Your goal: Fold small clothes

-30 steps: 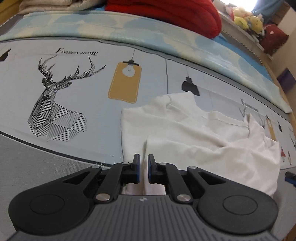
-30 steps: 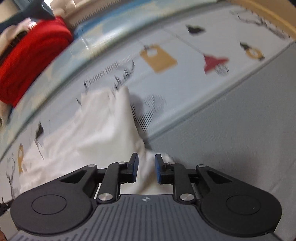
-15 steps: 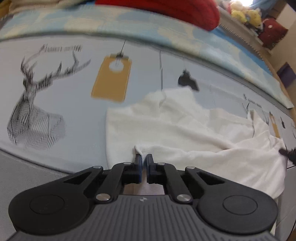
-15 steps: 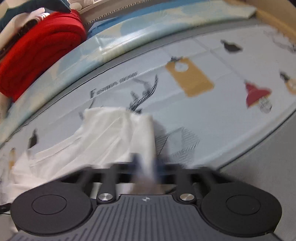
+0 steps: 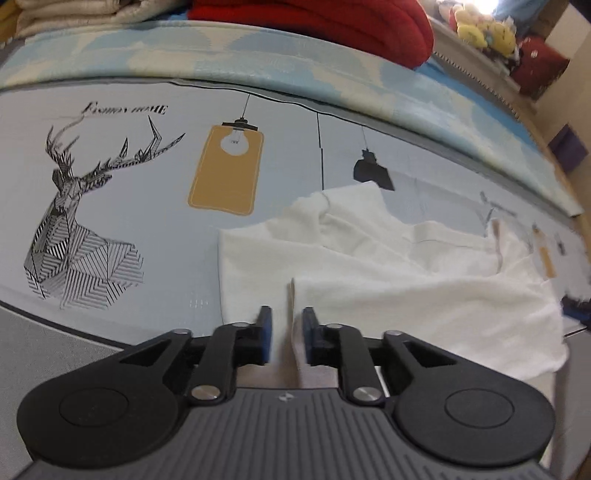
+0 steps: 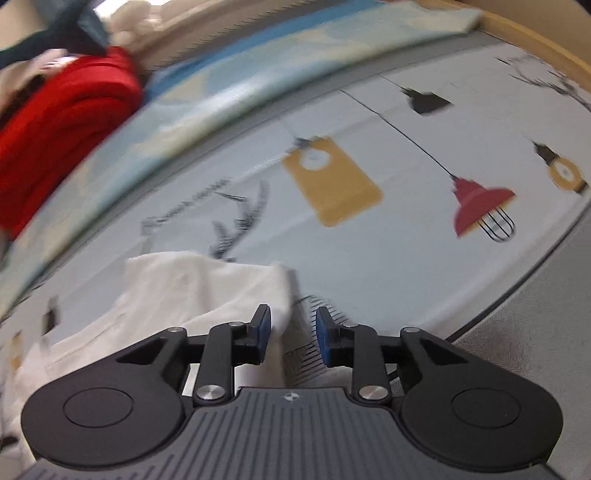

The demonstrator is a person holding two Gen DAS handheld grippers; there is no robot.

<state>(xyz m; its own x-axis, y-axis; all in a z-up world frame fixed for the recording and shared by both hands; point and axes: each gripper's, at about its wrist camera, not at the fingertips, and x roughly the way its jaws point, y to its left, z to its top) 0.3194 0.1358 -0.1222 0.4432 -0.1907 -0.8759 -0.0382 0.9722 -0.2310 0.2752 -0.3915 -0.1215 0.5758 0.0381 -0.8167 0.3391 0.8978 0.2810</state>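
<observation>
The scene is a bed covered by a pale grey-blue printed sheet [image 5: 155,229] with a line-drawn deer head, hanging lamps and a mustard-yellow tag. At the far edge of the bed lies a thick red knitted blanket [image 5: 332,22], well beyond both claws.

The small white cotton garment [image 5: 388,266] lies on the sheet directly ahead of the left claw [image 5: 286,338] and spreads away to its right. One folded layer sits on top, and its thin edge runs straight toward the gap between the jaws. The jaws have just been opening, and now they stand a little apart with the cloth edge between them, but the blue pads do not press on it.

In the right wrist view, the same white garment [image 6: 192,291] is ahead and to the left of the right claw [image 6: 293,338]. Its jaws also have just been opening, and its corner passes by the left pad without being pinched.

The fabric looks light, soft and limp, so I judge it will sag and wrinkle if lifted from one point. It is better to take it at two corners of a hem, where the edge is thicker.
</observation>
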